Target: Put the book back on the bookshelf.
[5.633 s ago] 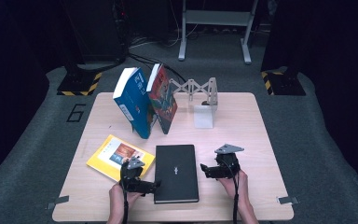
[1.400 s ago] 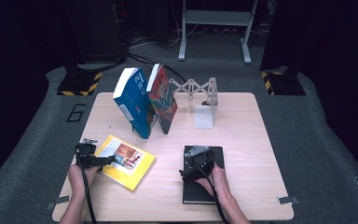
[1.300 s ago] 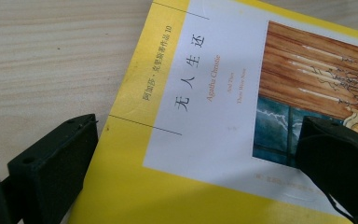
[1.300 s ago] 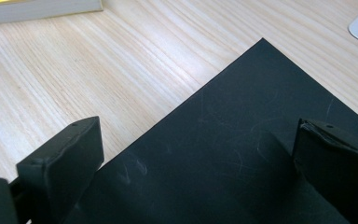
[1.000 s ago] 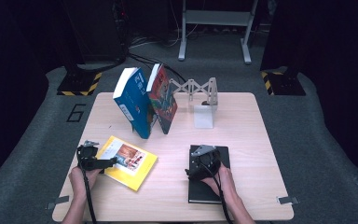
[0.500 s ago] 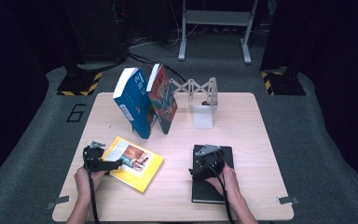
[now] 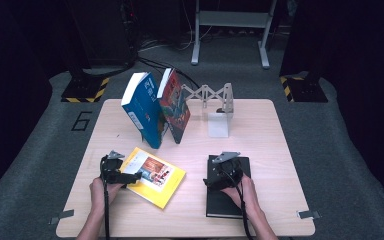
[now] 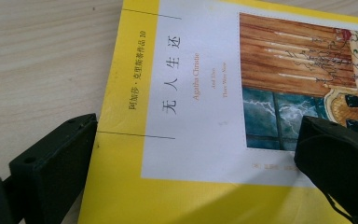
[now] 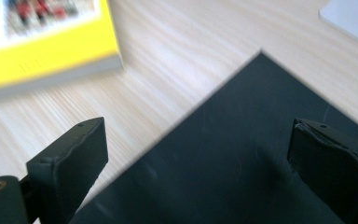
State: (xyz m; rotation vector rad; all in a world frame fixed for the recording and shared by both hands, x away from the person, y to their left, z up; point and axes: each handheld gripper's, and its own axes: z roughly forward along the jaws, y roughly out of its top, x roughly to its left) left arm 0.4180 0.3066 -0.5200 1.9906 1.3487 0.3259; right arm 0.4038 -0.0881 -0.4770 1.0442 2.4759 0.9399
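Observation:
A yellow paperback (image 7: 152,176) lies flat and askew at the table's front left. My left gripper (image 7: 131,175) reaches over its left edge. In the left gripper view the gripper (image 8: 198,144) is open, its jaws wide apart above the yellow paperback's cover (image 8: 205,93), with nothing pinched. A black book (image 7: 228,192) lies flat at the front right. My right gripper (image 7: 219,178) rests over its far left part. In the right gripper view that gripper (image 9: 196,144) is open, and a corner of the black book (image 9: 223,177) lies between its jaws.
A blue book (image 7: 142,110) and a red book (image 7: 175,105) lean together at the back left, beside a white scissor-style bookend (image 7: 212,94) and its upright white plate (image 7: 218,125). Bare wooden table (image 7: 265,135) lies to the right. The yellow paperback's corner (image 9: 42,46) is near the right gripper.
The left gripper has moved right, and the yellow paperback has slid right with it. The right gripper and the black book have shifted a little to the right.

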